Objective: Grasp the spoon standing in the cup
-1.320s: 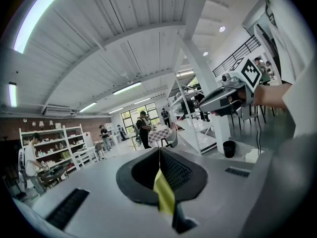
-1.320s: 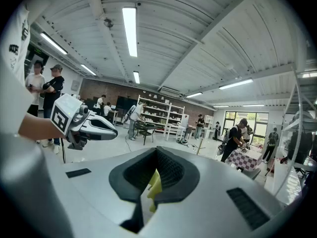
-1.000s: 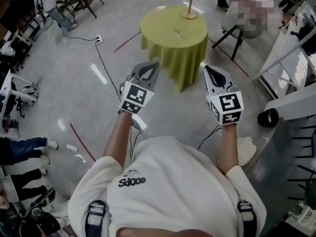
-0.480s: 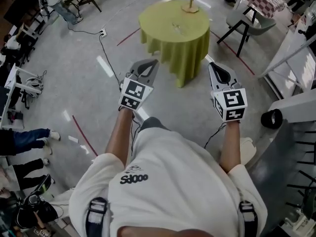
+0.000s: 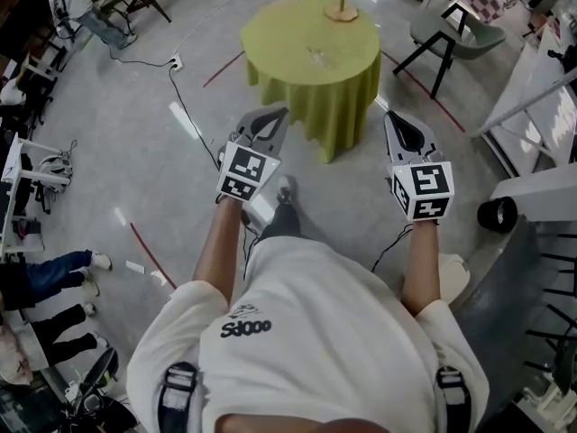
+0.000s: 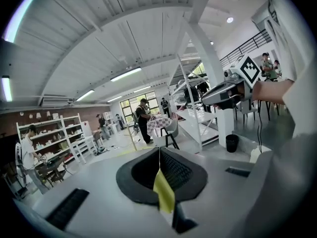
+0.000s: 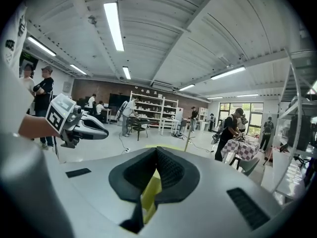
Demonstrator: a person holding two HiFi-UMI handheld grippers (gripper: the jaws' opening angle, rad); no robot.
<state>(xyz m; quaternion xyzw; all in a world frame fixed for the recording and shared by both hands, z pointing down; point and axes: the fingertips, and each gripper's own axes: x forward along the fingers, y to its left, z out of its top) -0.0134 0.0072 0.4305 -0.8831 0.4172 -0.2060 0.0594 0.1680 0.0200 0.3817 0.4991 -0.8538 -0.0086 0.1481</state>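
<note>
- Nothing grasped yet: left gripper (image 5: 275, 117) and right gripper (image 5: 397, 121) both closed, empty.
- Table (image 5: 279, 43) well ahead; the cup (image 5: 317, 57), possibly that faint speck, unreached.

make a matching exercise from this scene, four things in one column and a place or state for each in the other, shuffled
Things:
1. round table under a yellow-green cloth
2. black cylindrical bin
3. grey chair with black legs
4. left tongs

Place or state:
a. on the floor at the far right of the head view
b. shut, with nothing between them
c. ahead of the person, top centre of the head view
d. to the right of the table, near the top right corner

Pairs: 1-c, 2-a, 3-d, 4-b
</note>
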